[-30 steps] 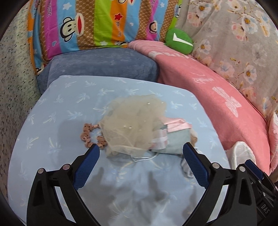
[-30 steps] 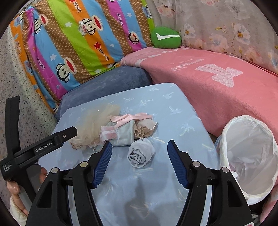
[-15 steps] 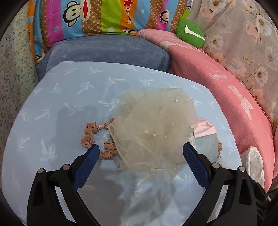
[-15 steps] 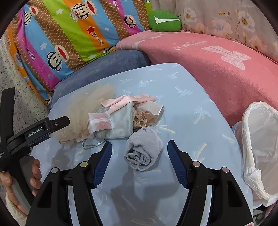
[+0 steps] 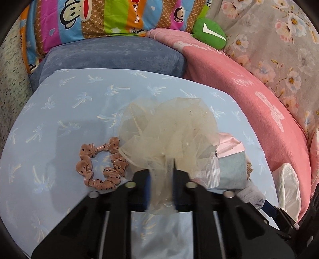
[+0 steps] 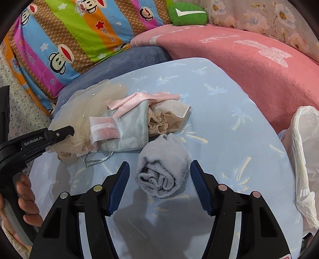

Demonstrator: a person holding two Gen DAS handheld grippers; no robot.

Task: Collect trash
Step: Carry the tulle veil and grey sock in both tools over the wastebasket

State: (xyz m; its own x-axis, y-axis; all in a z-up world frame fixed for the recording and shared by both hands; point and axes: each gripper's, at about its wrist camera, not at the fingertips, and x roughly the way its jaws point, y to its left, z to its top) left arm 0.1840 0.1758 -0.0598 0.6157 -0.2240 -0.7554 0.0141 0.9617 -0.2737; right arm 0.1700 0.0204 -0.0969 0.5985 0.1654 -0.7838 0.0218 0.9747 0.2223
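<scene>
Left hand-held gripper [image 5: 161, 175] is clamped on the tulle [image 5: 169, 131], which lies on the blue sheet [image 5: 83, 103]. Right hand-held gripper [image 6: 159, 179] stands wide around the grey roll [image 6: 163, 171]. Lift tulle clear of the scrunchie [image 5: 99, 165]; carry to the bag [image 6: 305, 159]

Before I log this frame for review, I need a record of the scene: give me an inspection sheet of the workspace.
Surface: light blue palm-print sheet.
Job's things: beige tulle puff; rolled grey cloth; pale blue pouch; white bin bag at the sheet's right edge.
Clutter: brown dotted scrunchie beside the tulle.
Grippers: left gripper jaws shut on the tulle; right gripper open, astride the grey cloth.
Cables: nothing seen.
Surroundings: striped monkey pillow, pink blanket, green cushion.
</scene>
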